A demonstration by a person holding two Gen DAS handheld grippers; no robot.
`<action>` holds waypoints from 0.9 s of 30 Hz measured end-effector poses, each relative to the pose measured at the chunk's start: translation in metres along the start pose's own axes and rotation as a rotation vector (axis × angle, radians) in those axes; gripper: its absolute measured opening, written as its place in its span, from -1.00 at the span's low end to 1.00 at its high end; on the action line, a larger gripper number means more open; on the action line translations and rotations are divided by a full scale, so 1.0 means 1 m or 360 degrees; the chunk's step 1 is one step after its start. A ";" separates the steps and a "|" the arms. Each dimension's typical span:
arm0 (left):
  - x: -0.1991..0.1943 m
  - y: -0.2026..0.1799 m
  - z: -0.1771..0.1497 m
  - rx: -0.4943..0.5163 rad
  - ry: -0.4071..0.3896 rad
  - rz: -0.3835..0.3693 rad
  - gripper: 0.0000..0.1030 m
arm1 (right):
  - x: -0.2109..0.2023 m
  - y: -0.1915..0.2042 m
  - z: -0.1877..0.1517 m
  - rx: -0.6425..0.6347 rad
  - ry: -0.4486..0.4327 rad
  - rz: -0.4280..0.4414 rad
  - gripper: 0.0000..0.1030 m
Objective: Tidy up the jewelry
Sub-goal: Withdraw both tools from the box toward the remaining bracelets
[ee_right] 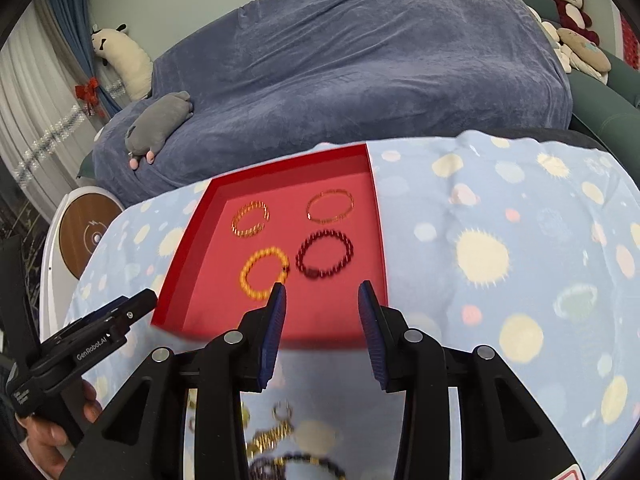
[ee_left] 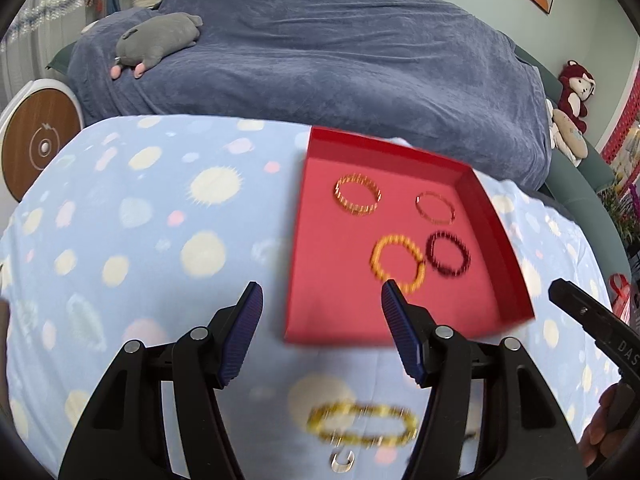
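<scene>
A red tray [ee_left: 504, 240] [ee_right: 180, 256] lies on the spotted blue cloth. It holds several bracelets: a gold chain one [ee_left: 357, 194] [ee_right: 250, 219], a thin rose one [ee_left: 435, 208] [ee_right: 330, 206], a yellow beaded one [ee_left: 398, 263] [ee_right: 264, 267] and a dark red beaded one [ee_left: 448, 254] [ee_right: 325, 254]. A gold chain bracelet [ee_left: 362, 424] and a small silver ring [ee_left: 343, 460] lie on the cloth below my open, empty left gripper [ee_left: 322, 308]. My right gripper [ee_right: 322, 300] is open and empty over the tray's near edge, with loose blurred jewelry [ee_right: 280, 436] beneath it.
A sofa under a blue-grey cover [ee_left: 320, 60] stands behind the table, with a grey plush toy [ee_left: 160, 40] on it. A round wooden-topped device [ee_left: 38, 144] stands at the left. Plush toys [ee_left: 572, 96] sit at the right.
</scene>
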State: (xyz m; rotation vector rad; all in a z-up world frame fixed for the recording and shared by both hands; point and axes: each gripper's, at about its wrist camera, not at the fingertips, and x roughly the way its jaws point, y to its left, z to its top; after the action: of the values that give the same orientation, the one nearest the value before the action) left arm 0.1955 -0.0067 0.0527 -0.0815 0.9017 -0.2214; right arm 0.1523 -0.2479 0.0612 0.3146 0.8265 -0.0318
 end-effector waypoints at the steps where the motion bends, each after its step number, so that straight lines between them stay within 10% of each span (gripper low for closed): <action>1: -0.005 0.002 -0.007 -0.0002 0.0009 0.0003 0.14 | -0.005 -0.001 -0.007 0.0006 0.0007 -0.0003 -0.28; 27: -0.044 0.016 -0.133 -0.0033 0.0175 0.0054 0.14 | -0.029 -0.010 -0.137 0.0052 0.0237 -0.0094 -0.28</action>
State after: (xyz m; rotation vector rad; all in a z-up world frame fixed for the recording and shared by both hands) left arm 0.0670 0.0220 0.0015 -0.0740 1.0143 -0.1864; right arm 0.0321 -0.2205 -0.0071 0.3260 0.9835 -0.0778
